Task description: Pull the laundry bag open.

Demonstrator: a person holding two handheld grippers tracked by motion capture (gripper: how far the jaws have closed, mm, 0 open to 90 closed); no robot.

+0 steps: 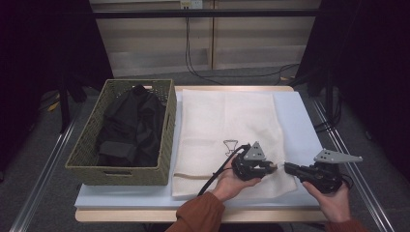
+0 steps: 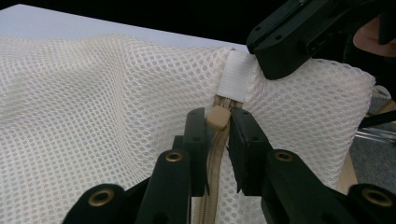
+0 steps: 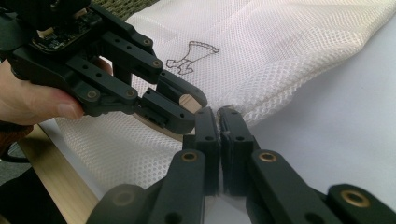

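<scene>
Left side: wicker basket (image 1: 87,153) full of dark clothes (image 1: 128,126) blocked the table
Middle: mesh bag (image 1: 227,121) lay flat, passable above
Right: bare white tabletop (image 1: 300,125) was open

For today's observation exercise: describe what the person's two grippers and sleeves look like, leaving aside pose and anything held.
Both the left gripper and right gripper are black, built from bolted link bars with brass-coloured pivot rings and flat rectangular jaws. Each carries a grey three-cornered plate with small holes on top. A black cable trails from the left one. The sleeves are rust-orange.
</scene>
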